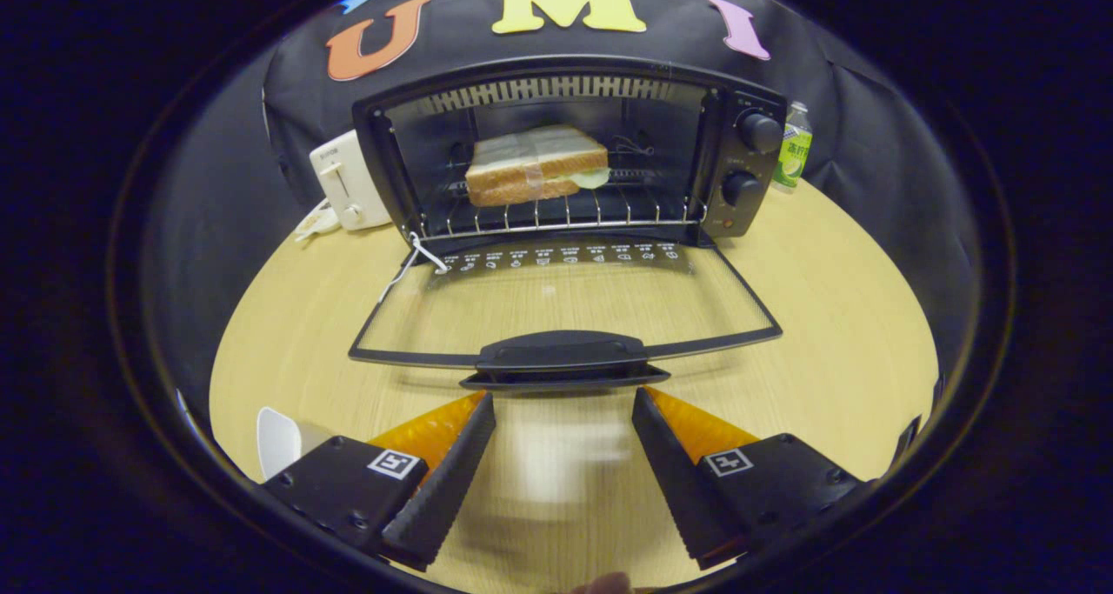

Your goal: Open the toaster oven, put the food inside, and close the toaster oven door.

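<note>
A black toaster oven [739,155] stands at the back of a round wooden table [835,316]. Its glass door [565,303] lies folded down flat toward me, with the black handle [561,355] at its front edge. Inside, a sandwich [535,163] wrapped in clear film rests on the wire rack [556,216]. My gripper [563,394] hovers just short of the handle, open, with nothing between its fingers. Both fingertips sit a little below and to either side of the handle.
A white pop-up toaster [348,181] stands left of the oven with its cord beside it. A small green-labelled bottle [793,146] is behind the oven's right side. A white object [278,442] lies on the table by my left finger.
</note>
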### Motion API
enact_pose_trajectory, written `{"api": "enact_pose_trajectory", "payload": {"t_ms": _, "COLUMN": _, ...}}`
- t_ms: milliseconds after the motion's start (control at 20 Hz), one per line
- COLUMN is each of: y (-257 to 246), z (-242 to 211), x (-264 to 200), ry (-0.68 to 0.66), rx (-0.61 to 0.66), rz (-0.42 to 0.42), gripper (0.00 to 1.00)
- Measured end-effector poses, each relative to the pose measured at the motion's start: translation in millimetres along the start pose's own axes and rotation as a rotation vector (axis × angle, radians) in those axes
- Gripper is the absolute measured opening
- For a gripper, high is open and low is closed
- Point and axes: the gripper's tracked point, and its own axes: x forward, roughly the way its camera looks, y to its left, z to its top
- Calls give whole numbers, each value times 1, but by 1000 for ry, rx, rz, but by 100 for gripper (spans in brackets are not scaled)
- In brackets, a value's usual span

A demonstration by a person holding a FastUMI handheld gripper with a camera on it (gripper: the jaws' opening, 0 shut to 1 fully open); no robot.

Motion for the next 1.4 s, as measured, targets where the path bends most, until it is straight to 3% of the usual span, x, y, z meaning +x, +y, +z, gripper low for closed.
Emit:
{"api": "enact_pose_trajectory", "payload": {"t_ms": 350, "y": 2, "z": 30, "x": -34, "ry": -62, "rx": 29, "rz": 19, "gripper": 100}}
{"api": "enact_pose_trajectory", "payload": {"t_ms": 950, "y": 8, "z": 135, "x": -98, "ry": -323, "rx": -54, "rz": 39, "gripper": 100}}
{"api": "enact_pose_trajectory", "payload": {"t_ms": 1150, "y": 10, "z": 169, "x": -164, "ry": -447, "rx": -62, "rz": 63, "gripper": 100}}
{"api": "enact_pose_trajectory", "payload": {"t_ms": 1400, "y": 13, "z": 211, "x": -256, "ry": -601, "rx": 16, "rz": 96, "gripper": 100}}
